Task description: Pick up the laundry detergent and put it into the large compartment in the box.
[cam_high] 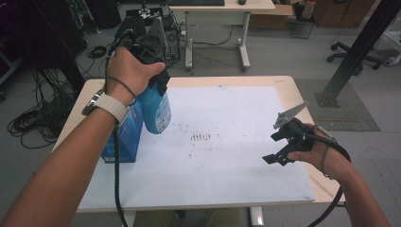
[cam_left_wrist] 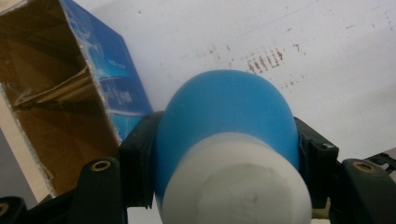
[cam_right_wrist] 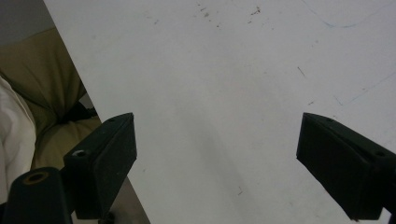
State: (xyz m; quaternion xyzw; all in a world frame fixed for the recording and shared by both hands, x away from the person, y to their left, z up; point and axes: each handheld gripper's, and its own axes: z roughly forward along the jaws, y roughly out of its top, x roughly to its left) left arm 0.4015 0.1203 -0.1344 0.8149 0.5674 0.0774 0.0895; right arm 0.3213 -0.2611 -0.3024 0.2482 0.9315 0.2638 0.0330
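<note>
A blue bottle point(cam_high: 156, 107) with a white cap point(cam_left_wrist: 236, 186) hangs upright above the left part of the table, and my left gripper point(cam_high: 160, 84) is shut on it just below the cap. In the left gripper view both black jaws of that gripper point(cam_left_wrist: 226, 154) press on the bottle's point(cam_left_wrist: 224, 107) blue sides. Right beside the bottle and a little lower stands a blue carton point(cam_high: 126, 136); its open top shows a brown inside point(cam_left_wrist: 51, 102). Near the table's right edge my right gripper point(cam_high: 276, 145) is held open, with nothing between its jaws point(cam_right_wrist: 219, 149).
A white sheet point(cam_high: 227, 161) with small dark marks point(cam_high: 200, 137) covers most of the wooden table point(cam_high: 283, 81). Behind the table are a desk point(cam_high: 222, 9), cables point(cam_high: 38, 123) on the floor and a black post point(cam_high: 359, 47) at the right.
</note>
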